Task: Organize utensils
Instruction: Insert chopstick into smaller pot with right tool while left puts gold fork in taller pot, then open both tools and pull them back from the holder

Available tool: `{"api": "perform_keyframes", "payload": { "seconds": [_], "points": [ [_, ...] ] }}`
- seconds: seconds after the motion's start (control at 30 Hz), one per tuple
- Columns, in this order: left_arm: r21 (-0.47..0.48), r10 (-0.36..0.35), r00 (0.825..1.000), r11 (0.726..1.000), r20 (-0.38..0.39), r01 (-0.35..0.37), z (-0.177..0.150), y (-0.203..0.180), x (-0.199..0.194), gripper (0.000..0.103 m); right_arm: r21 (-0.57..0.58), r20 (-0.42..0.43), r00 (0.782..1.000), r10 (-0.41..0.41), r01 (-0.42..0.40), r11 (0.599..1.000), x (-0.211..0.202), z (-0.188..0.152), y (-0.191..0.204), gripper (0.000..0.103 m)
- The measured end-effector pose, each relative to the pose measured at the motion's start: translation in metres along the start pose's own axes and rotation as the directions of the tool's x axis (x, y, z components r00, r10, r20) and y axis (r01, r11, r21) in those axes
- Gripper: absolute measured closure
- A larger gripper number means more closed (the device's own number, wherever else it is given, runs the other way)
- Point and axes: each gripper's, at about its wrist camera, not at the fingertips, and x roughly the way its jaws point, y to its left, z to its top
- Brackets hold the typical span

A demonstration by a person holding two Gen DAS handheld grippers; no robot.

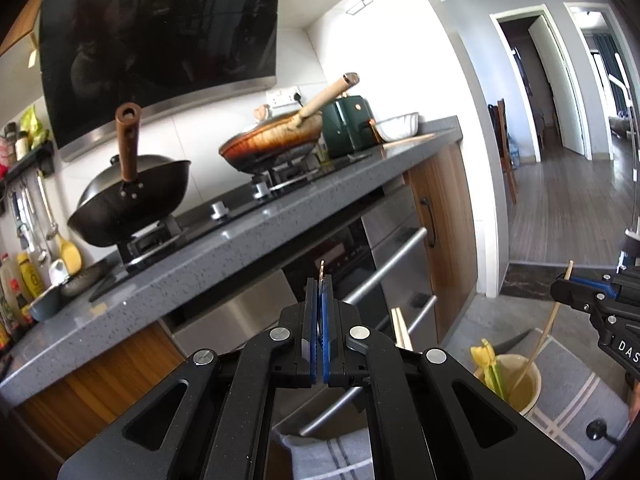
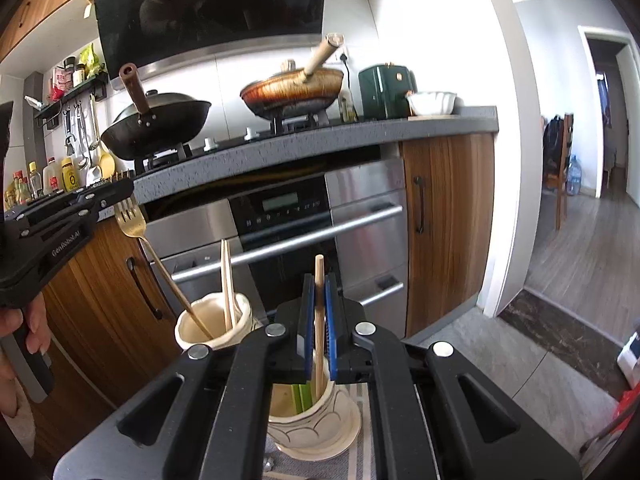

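Chopstick (image 2: 319,312) stands clamped upright in the right tongs (image 2: 319,292) above the near cup (image 2: 316,424); left tongs (image 2: 124,194) pinch a gold fork (image 2: 134,222).

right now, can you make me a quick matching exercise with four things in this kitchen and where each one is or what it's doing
Things:
1. fork
2. single chopstick
3. black wok
4. pair of chopsticks

Places:
a. on the stove burner
b. standing free in the left cup
c. clamped in the right hand-held gripper
d. clamped in the left hand-held gripper

Pairs: 1-d, 2-c, 3-a, 4-b
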Motion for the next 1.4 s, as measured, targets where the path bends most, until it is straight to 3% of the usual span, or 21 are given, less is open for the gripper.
{"api": "perform_keyframes", "payload": {
  "seconds": [0.33, 1.27, 1.33, 1.4],
  "points": [
    [-0.049, -0.061, 0.992, 0.997, -0.111, 0.056, -0.022, -0.001, 0.029, 0.101, 0.014, -0.045, 0.999, 0.022, -0.021, 1.0, 0.008, -0.01, -0.001, 0.098],
    [-0.042, -0.076, 0.982, 0.997, -0.173, 0.07, -0.034, -0.005, 0.044, 0.1, 0.031, -0.059, 0.998, 0.005, -0.004, 1.0, 0.012, -0.007, -0.004, 0.096],
    [-0.046, -0.08, 0.981, 0.996, -0.174, 0.073, -0.034, -0.004, 0.043, 0.1, 0.029, -0.059, 0.998, 0.004, -0.003, 1.0, 0.012, -0.008, -0.004, 0.091],
    [-0.038, -0.071, 0.982, 0.997, -0.176, 0.065, -0.034, -0.005, 0.042, 0.1, 0.033, -0.06, 0.998, 0.012, -0.01, 0.999, 0.012, -0.007, -0.004, 0.078]
  ]
}}
